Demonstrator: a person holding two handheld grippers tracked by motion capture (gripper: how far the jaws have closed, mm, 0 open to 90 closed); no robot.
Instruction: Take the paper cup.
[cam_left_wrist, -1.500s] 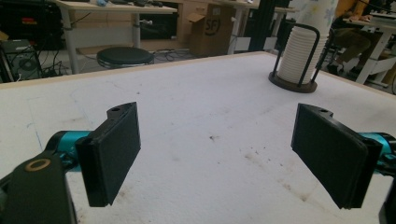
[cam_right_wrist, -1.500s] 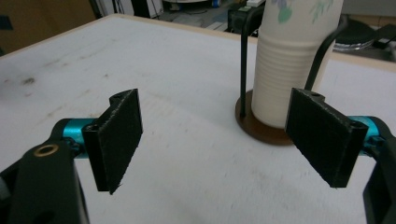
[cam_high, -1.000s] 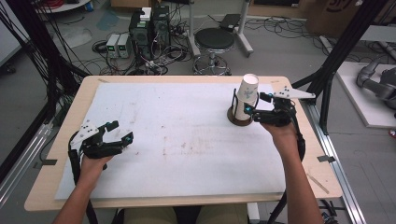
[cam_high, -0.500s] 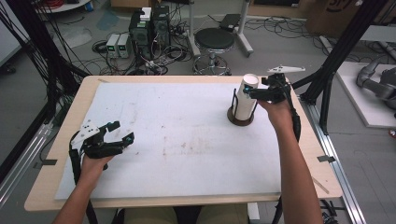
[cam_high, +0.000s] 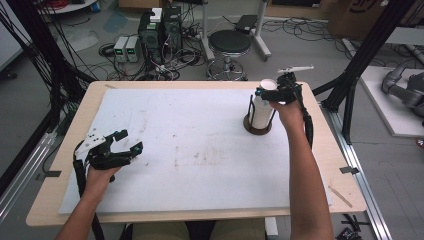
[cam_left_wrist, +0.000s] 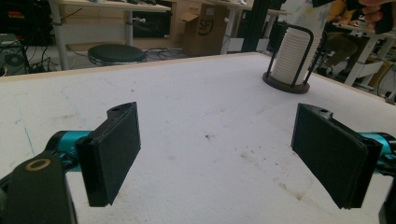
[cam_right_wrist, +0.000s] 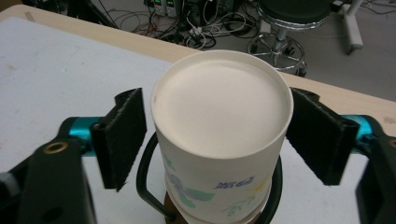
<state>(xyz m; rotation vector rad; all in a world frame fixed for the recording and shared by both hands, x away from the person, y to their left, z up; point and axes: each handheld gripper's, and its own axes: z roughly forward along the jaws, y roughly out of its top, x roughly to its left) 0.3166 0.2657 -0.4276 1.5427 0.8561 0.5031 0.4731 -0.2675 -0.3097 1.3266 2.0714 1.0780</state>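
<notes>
Nothing new nearest, at the left gripper (cam_high: 131, 140): parked low over the white mat (cam_high: 200, 125) near the front left corner of the table (cam_high: 320, 150), spread wide and empty, same as a second ago. Seen along its own jaws in the left gripper view, just bare stained mat between the pads.

Farther across, toward the far right, all the change. A second ago, held tilted in the right gripper (cam_high: 267, 92) just above the stack of cups (cam_high: 260, 112); half a second ago, brought upright onto it; now seated on top, bottom up, as the top cup (cam_right_wrist: 219, 107). Let go of, by the look of it — in the right gripper view, jaws standing apart on either side of the cup near its upper end, a clear gap at the left pad, the right pad close against the wall, touching or not impossible to tell. No squeeze visible in the cup wall.

Below that, the dark round holder (cam_high: 257, 131), black wire uprights hugging the stack and keeping it straight, set on the mat near the far edge.

Probably a nesting step just finished — cup returned to the stack and release under way. Next, presumably, a straight lift or pull back without nudging the top cup, since light paper tips easily.

Beyond the table, a black stool (cam_high: 230, 42) and floor cables.
</notes>
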